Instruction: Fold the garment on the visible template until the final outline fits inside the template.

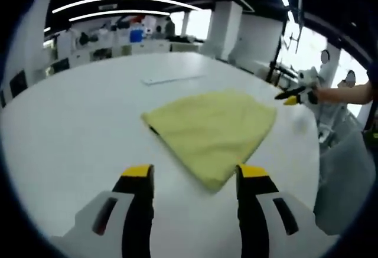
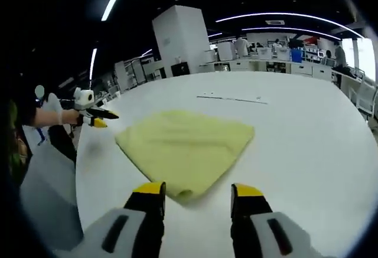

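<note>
A pale yellow garment (image 1: 212,131) lies folded flat on the white table (image 1: 77,134), roughly a square turned with one corner toward me. My left gripper (image 1: 195,175) stands open, its yellow-tipped jaws on either side of that near corner without holding it. In the right gripper view the same garment (image 2: 186,143) points a rounded corner at my right gripper (image 2: 198,190), which is open too and holds nothing. Each gripper shows small in the other's view: the right gripper (image 1: 298,95) and the left gripper (image 2: 94,116), both off the cloth at the table's edge.
A thin pale strip (image 1: 171,79) lies on the table beyond the garment, also visible as a thin strip (image 2: 230,98) in the right gripper view. A white pillar (image 2: 183,39) and benches with equipment stand behind. A person's hand (image 2: 59,116) holds the left gripper.
</note>
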Demonstrator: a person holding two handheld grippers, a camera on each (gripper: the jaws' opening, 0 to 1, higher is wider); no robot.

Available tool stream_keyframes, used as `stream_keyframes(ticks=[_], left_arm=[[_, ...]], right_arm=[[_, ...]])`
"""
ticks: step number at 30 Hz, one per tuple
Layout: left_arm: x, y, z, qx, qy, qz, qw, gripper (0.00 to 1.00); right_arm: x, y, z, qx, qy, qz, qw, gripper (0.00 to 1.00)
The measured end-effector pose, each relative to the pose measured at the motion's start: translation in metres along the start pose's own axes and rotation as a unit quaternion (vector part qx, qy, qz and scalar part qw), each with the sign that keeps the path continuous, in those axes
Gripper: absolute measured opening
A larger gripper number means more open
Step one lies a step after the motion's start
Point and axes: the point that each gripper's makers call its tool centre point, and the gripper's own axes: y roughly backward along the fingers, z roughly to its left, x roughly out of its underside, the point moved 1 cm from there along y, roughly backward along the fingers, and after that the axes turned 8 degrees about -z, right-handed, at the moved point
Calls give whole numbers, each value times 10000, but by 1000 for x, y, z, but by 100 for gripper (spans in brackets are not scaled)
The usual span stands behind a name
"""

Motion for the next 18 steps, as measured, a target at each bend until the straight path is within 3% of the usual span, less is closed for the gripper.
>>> stream_keyframes(ticks=[5,18], left_arm=[[15,-4,-7,88,141,138,9998,45],[41,-20,-25,287,304,443,9981,34]], right_arm=[[20,-4,3,-80,-208,208,9995,31],[29,-25,3,-55,-592,216,9980,14]])
